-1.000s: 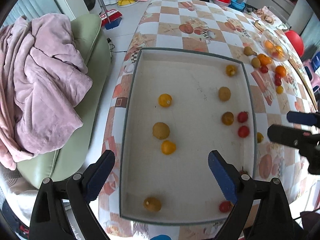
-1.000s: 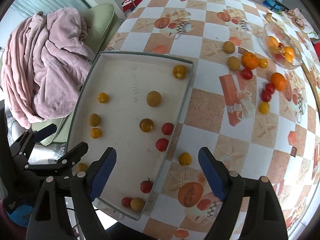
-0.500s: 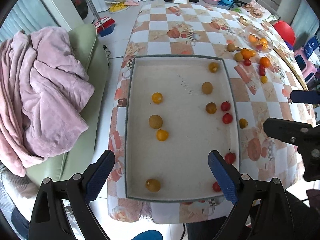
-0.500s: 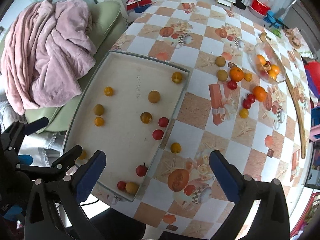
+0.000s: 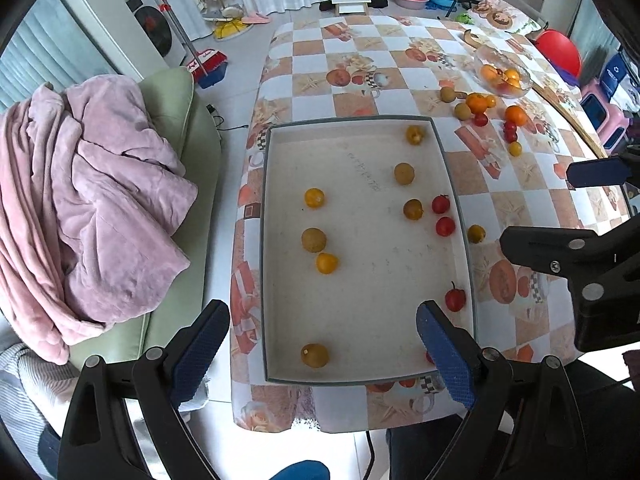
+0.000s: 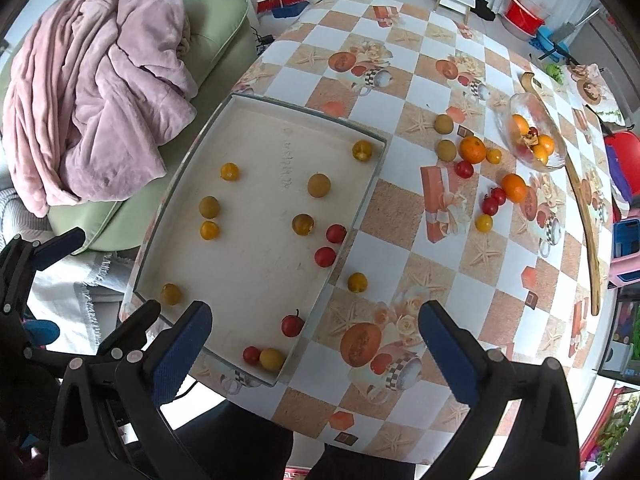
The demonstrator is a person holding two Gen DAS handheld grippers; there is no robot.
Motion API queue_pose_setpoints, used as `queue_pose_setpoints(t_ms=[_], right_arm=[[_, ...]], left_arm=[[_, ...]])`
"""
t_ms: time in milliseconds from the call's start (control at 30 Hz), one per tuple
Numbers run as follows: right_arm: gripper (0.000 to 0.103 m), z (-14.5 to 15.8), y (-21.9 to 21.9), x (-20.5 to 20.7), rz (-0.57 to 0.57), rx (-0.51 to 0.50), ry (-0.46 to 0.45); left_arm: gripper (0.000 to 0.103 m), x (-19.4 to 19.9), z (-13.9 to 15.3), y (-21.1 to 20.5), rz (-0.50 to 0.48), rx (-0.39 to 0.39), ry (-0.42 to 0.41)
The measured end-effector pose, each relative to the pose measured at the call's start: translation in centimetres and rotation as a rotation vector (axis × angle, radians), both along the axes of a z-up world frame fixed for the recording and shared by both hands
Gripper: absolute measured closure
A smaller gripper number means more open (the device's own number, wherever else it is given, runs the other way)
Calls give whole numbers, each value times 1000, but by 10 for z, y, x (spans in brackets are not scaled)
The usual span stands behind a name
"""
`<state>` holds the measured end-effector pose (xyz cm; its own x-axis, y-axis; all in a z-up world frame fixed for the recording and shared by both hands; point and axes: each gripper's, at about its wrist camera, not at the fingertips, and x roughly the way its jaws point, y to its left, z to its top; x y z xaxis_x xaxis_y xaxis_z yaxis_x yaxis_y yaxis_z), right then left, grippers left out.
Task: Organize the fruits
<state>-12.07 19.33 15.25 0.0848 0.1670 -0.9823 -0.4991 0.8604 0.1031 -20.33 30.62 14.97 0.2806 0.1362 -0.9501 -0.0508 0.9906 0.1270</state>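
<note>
Red fruit (image 5: pixel 429 357) in tray (image 5: pixel 267 280) corner half-hidden behind left gripper's (image 5: pixel 322 350) right finger; glass bowl's (image 6: pixel 558 160) contents indistinct.

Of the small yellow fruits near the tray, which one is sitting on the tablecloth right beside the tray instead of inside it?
The yellow fruit just outside the tray's long right wall, below the two red ones. The other nearby yellow ones lie inside the tray.

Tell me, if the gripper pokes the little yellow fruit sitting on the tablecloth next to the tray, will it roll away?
Probably yes. The yellow fruit looks round and smooth, so a poke would likely send it rolling across the flat tablecloth. The tray wall stands right beside it and would likely stop it on that side. It looks small, so probably light.
</note>
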Motion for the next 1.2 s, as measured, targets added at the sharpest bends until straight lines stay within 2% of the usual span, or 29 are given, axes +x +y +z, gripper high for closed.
queue_pose_setpoints(t_ms=[1200], right_arm=[[0,-2,11,-2,23,-19,-9]], left_arm=[[8,0,0,-4,-18,10,-8]])
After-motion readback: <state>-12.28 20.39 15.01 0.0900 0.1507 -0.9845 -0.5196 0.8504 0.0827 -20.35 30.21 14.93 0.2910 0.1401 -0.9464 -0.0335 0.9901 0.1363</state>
